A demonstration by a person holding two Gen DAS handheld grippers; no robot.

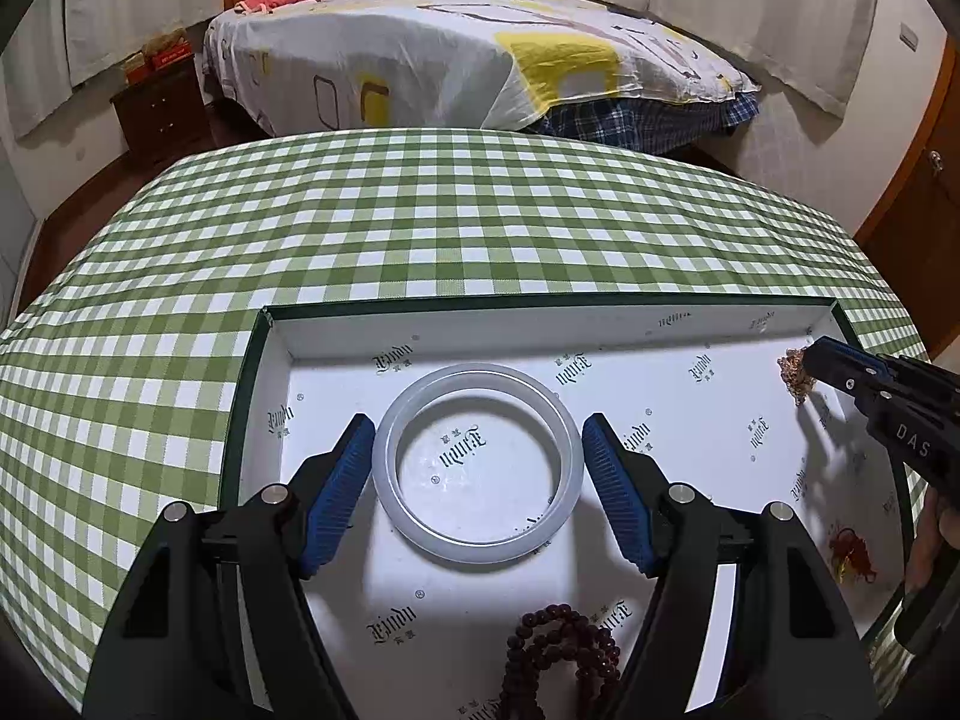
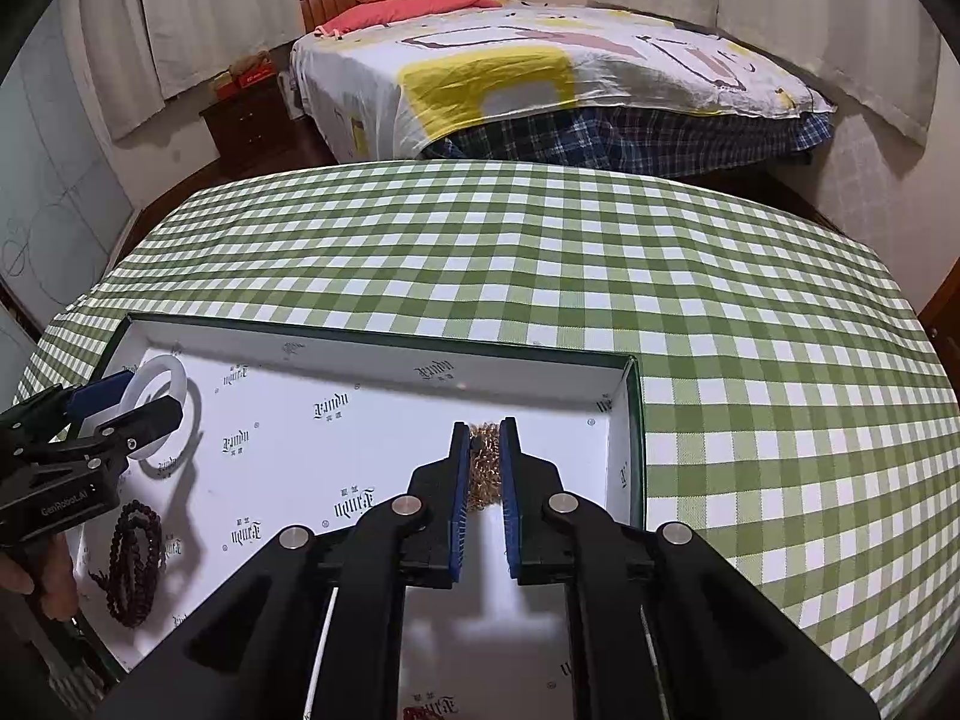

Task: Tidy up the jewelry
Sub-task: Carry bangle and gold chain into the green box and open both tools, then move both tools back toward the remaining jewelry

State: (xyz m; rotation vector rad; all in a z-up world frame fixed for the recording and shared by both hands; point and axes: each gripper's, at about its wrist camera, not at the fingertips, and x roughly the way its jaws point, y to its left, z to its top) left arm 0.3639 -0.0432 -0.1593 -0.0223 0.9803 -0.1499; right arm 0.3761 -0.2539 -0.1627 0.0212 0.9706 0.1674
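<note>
A white jade-like bangle (image 1: 477, 459) lies flat in the white-lined box (image 1: 336, 330). My left gripper (image 1: 478, 429) is open, its blue pads on either side of the bangle, apart from it. The bangle also shows in the right wrist view (image 2: 161, 384), as does the left gripper (image 2: 129, 396). My right gripper (image 2: 485, 429) is shut on a bunched gold chain (image 2: 485, 468) above the box's right end (image 2: 627, 420). The chain (image 1: 795, 375) and right gripper (image 1: 807, 357) show at the left wrist view's right edge. Dark brown prayer beads (image 1: 561, 654) (image 2: 135, 564) lie in the box's near part.
The box sits on a table with a green checked cloth (image 1: 420, 228) (image 2: 750, 360). A small red ornament (image 1: 852, 555) lies in the box's near right corner. A bed (image 1: 456, 54) and a nightstand (image 1: 159, 108) stand beyond the table.
</note>
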